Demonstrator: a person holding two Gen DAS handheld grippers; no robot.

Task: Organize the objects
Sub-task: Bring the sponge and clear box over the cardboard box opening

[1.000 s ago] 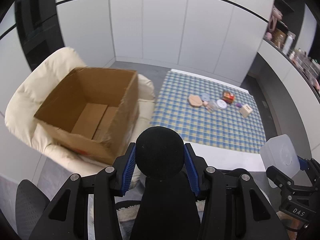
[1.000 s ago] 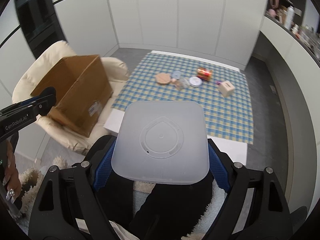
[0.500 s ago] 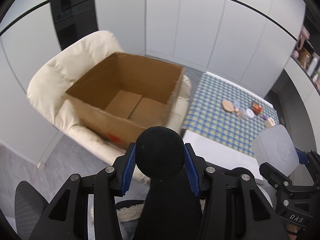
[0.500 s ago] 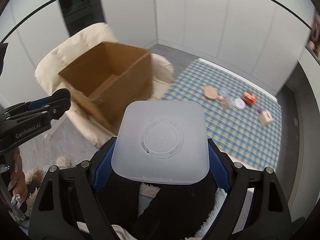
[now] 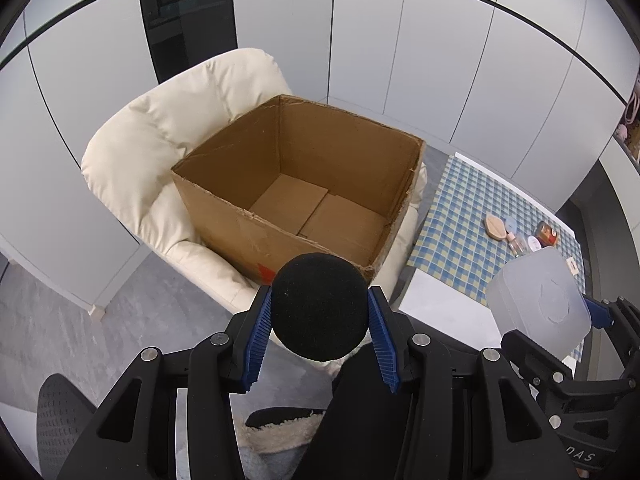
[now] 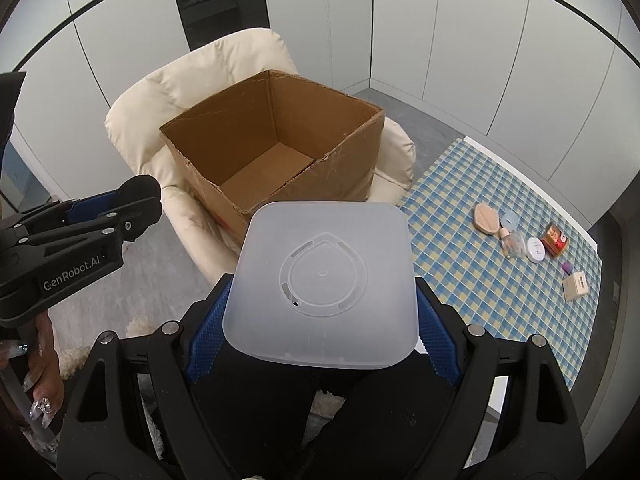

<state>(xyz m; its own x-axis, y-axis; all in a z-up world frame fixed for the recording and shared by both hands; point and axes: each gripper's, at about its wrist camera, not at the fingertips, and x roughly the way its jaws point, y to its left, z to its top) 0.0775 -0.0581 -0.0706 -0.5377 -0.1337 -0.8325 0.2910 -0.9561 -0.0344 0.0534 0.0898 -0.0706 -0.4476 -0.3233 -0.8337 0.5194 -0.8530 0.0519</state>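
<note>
The left gripper (image 5: 320,320) is clamped on a black foam ball (image 5: 320,306); both blue pads press against the ball's sides. In the right wrist view a hand (image 6: 38,380) with long decorated nails holds this gripper at the left edge.

Ahead of both grippers, an open cardboard box (image 5: 296,192) sits on the seat of a cream armchair (image 5: 176,120). The box's top flaps are missing or folded away, and only its bare cardboard floor shows inside. The black foam ball is held in front of the near wall of the box.

The right gripper (image 6: 320,320) pinches a translucent white square container (image 6: 320,288) between its blue pads, with the container's moulded flat face toward the camera. It is held to the right of the box.

Further right, a blue-and-yellow checked cloth (image 6: 480,288) covers a tabletop. On it lie a tan oval item (image 6: 487,219), a small clear bottle (image 6: 513,244), a round white item (image 6: 535,249), a red can (image 6: 555,239) and a small beige box (image 6: 575,286), grouped near one another.
</note>
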